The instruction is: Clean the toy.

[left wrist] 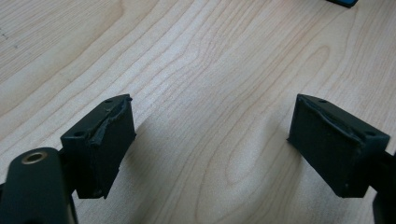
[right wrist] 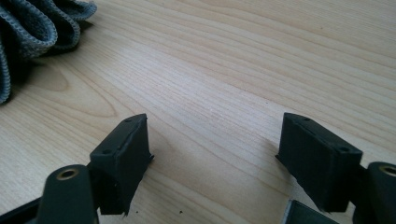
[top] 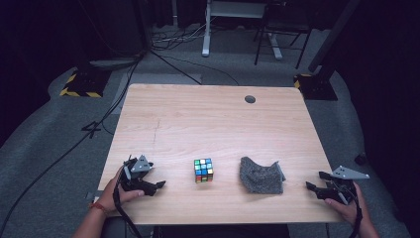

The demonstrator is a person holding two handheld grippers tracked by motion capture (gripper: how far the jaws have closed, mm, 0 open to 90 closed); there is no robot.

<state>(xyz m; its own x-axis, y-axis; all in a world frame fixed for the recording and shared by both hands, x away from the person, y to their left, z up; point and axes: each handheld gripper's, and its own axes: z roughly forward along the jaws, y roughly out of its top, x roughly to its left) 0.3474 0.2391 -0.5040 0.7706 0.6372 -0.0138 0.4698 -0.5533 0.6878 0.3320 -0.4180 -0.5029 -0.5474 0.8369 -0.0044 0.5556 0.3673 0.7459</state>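
A scrambled puzzle cube [top: 203,170] stands on the wooden table [top: 208,114] near its front edge. To its right lies a crumpled grey cloth [top: 261,174]. My left gripper [top: 156,176] rests low on the table left of the cube, a hand's width away, pointing toward it. In the left gripper view its jaws [left wrist: 210,126] stand wide open over bare wood, with a blue corner of the cube [left wrist: 343,2] at the top edge. My right gripper [top: 315,181] sits at the table's right front, pointing at the cloth. It [right wrist: 215,140] is open and empty, the cloth [right wrist: 32,32] at upper left.
A round cable hole [top: 250,99] sits near the table's far edge. Beyond the table, cables run across the grey floor, with yellow-and-black striped stand bases [top: 79,87] at left and right and desk legs [top: 206,29] at the back.
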